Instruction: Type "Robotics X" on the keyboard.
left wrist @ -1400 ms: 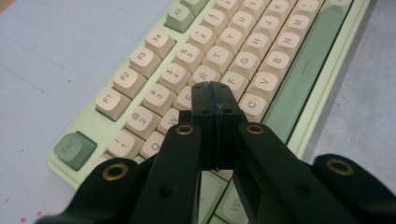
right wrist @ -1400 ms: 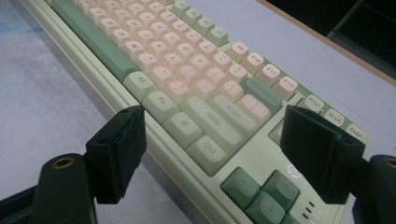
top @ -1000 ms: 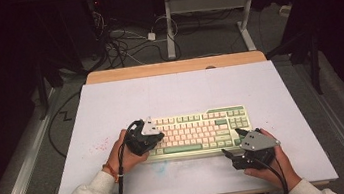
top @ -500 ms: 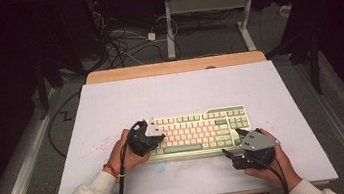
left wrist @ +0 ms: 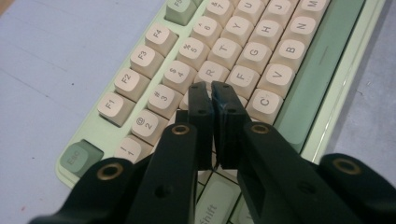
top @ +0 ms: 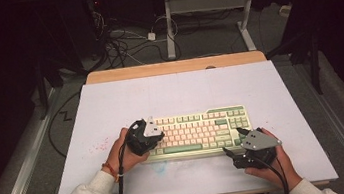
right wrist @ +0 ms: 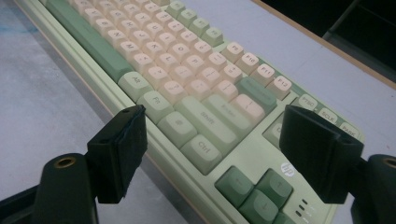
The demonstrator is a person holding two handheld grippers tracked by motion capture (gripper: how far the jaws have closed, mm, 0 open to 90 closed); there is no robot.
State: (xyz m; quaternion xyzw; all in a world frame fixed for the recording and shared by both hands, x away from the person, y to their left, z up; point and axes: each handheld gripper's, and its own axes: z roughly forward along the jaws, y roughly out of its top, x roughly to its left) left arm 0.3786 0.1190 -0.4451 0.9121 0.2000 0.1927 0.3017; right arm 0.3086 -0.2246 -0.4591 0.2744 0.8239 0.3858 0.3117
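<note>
Table (top: pixel 110 105), white top: keyboard (top: pixel 199 129) lies near your edge. Your right gripper (right wrist: pixel 212 154), jaws wide apart, straddles its right corner. Your left gripper (left wrist: pixel 212 100), jaws nearly together and just easing open, nothing between, hovers over the E/D keys.

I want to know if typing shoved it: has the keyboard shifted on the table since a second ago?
No. The keyboard lies in the same spot relative to the table's wooden far edge.
</note>
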